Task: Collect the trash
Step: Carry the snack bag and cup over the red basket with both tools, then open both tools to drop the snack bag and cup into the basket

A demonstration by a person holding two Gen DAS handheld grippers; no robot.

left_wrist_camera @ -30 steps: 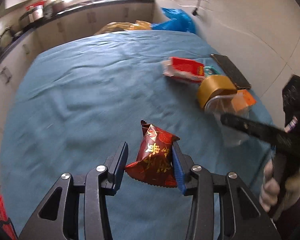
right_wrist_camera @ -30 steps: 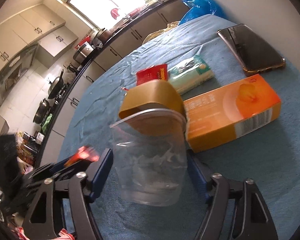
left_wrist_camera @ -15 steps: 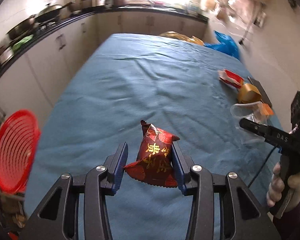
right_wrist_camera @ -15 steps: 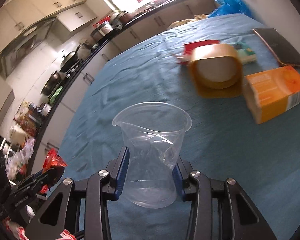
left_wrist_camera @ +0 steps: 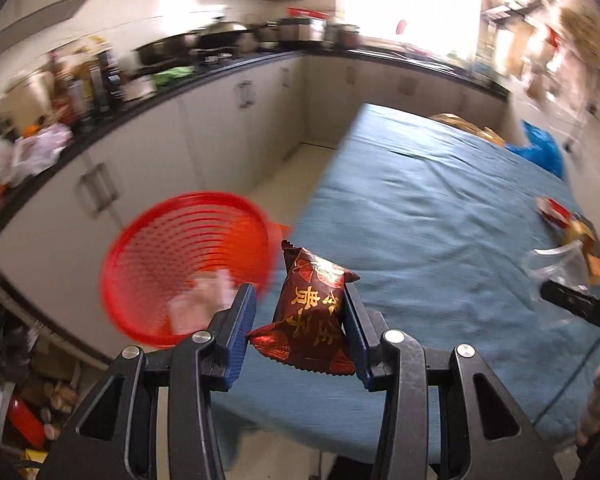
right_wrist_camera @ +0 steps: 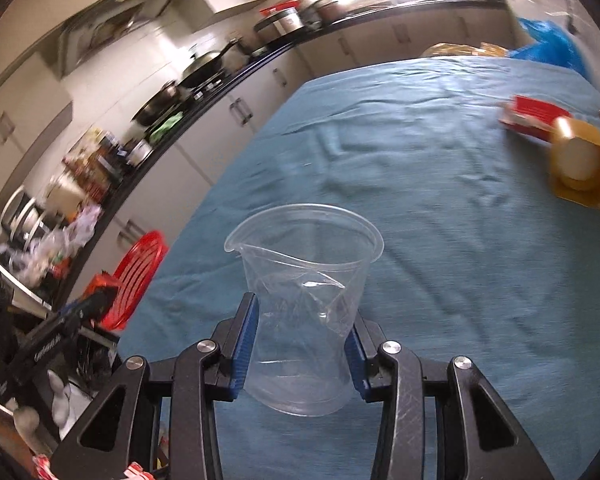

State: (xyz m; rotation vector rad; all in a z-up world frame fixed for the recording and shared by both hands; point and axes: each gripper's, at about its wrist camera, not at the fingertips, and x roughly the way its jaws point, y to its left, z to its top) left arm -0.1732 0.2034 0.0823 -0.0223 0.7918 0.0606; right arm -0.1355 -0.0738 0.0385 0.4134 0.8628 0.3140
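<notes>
- Kitchen background is recorded: pale cabinets under a dark counter [left_wrist_camera: 236, 68] crowded with pots and bottles, blurred.
- Blue-clothed table [right_wrist_camera: 420, 184] is taken as landmark; it fills most of both views.
- Red basket [left_wrist_camera: 188, 256] is seen off the table's left edge, below cloth level, with pale scraps inside.
- Left gripper [left_wrist_camera: 300, 320] is held over the table's near-left corner, pinched on a dark red snack packet [left_wrist_camera: 310, 312] with gold lettering; the packet is clear of the cloth.
- Right gripper [right_wrist_camera: 300, 340] is held above the table's near side, clamped on a clear plastic cup [right_wrist_camera: 304, 304]; the cup wall is creased inward at the pads.
- Tape roll [right_wrist_camera: 580, 164] lies at the table's right edge, just beside a red-and-white pack [right_wrist_camera: 532, 116].
- Blue bag [right_wrist_camera: 548, 44] is noted beyond the table's far right corner.
</notes>
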